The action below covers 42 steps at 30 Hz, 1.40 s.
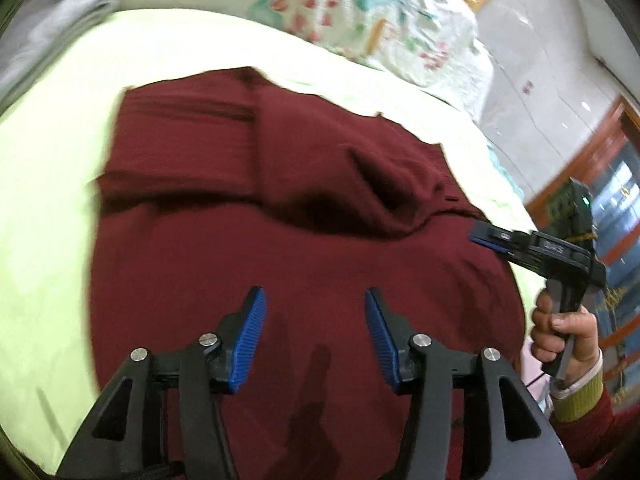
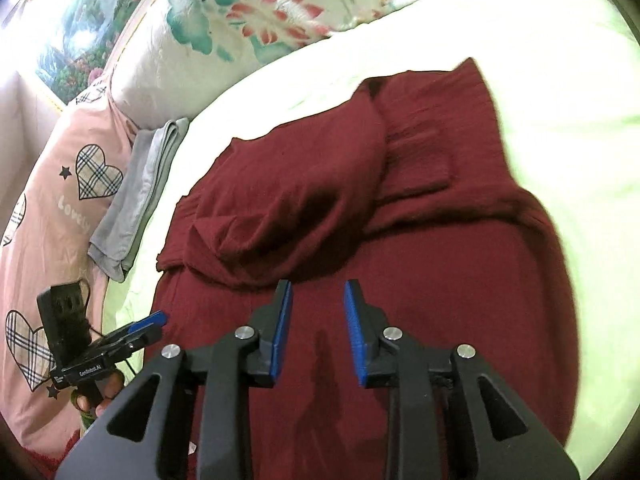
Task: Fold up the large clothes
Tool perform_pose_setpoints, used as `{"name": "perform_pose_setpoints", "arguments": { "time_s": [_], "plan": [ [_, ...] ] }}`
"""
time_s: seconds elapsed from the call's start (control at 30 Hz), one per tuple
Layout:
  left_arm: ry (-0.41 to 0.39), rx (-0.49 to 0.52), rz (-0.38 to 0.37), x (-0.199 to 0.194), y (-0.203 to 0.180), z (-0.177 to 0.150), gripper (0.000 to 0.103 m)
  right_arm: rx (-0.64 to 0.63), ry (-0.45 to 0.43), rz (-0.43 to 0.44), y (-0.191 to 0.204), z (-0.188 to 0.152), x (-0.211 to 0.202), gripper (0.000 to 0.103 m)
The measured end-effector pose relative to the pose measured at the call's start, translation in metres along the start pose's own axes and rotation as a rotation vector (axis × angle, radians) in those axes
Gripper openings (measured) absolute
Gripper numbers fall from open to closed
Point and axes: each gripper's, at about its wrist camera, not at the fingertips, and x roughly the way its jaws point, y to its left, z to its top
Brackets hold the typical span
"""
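Note:
A dark red sweater (image 1: 304,248) lies on the pale green bedsheet (image 1: 52,208), its sleeves folded across the body. It also shows in the right wrist view (image 2: 420,248). My left gripper (image 1: 314,300) is open and empty, hovering above the sweater's lower body. It shows in the right wrist view (image 2: 154,322) at the sweater's left edge. My right gripper (image 2: 318,292) is open and empty above the lower body. In the left wrist view the right gripper (image 1: 480,238) sits at the sweater's right edge, held by a hand (image 1: 564,332).
A folded grey cloth (image 2: 136,196) lies at the sheet's left edge beside a pink heart-print quilt (image 2: 52,200). A floral quilt (image 2: 248,20) is bunched at the far side. A wooden cabinet (image 1: 600,184) stands beyond the bed on the right.

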Motion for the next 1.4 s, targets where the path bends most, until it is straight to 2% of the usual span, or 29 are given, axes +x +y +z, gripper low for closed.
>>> {"name": "perform_pose_setpoints", "arguments": {
  "time_s": [0.07, 0.2, 0.27, 0.33, 0.47, 0.6, 0.7, 0.8, 0.9, 1.1, 1.27, 1.33, 1.4],
  "plan": [
    [-0.008, -0.046, 0.039, -0.014, 0.016, -0.011, 0.054, 0.014, -0.011, -0.014, -0.005, -0.008, -0.006, 0.031],
    [-0.029, -0.115, 0.126, -0.037, 0.043, -0.028, 0.057, 0.057, -0.041, -0.054, -0.029, -0.025, -0.030, 0.042],
    [-0.050, -0.146, 0.168, -0.048, 0.054, -0.036, 0.059, 0.088, -0.066, -0.081, -0.045, -0.031, -0.046, 0.043],
    [-0.067, -0.169, 0.189, -0.057, 0.065, -0.043, 0.065, 0.126, -0.098, -0.088, -0.063, -0.037, -0.063, 0.046],
    [-0.011, -0.209, 0.113, -0.051, 0.077, -0.056, 0.068, 0.192, -0.114, -0.082, -0.092, -0.043, -0.077, 0.047],
    [0.023, -0.185, -0.015, -0.053, 0.070, -0.073, 0.078, 0.170, -0.049, 0.010, -0.092, -0.054, -0.076, 0.047],
    [0.035, -0.141, -0.042, -0.055, 0.058, -0.087, 0.079, 0.114, -0.016, 0.046, -0.087, -0.067, -0.082, 0.047],
    [0.041, -0.112, -0.059, -0.058, 0.051, -0.103, 0.079, 0.090, 0.049, 0.164, -0.085, -0.086, -0.081, 0.047],
    [0.063, -0.096, -0.095, -0.056, 0.044, -0.116, 0.077, 0.045, 0.095, 0.258, -0.075, -0.106, -0.079, 0.047],
    [0.085, -0.059, -0.104, -0.052, 0.040, -0.128, 0.069, 0.049, 0.112, 0.347, -0.088, -0.130, -0.081, 0.047],
    [0.102, -0.047, -0.125, -0.053, 0.047, -0.126, 0.047, 0.063, 0.145, 0.398, -0.097, -0.139, -0.071, 0.047],
    [0.120, -0.038, -0.132, -0.052, 0.047, -0.127, 0.041, 0.062, 0.162, 0.404, -0.098, -0.143, -0.067, 0.047],
    [0.133, -0.023, -0.130, -0.051, 0.047, -0.128, 0.039, 0.044, 0.168, 0.401, -0.096, -0.146, -0.067, 0.047]
  ]
}}
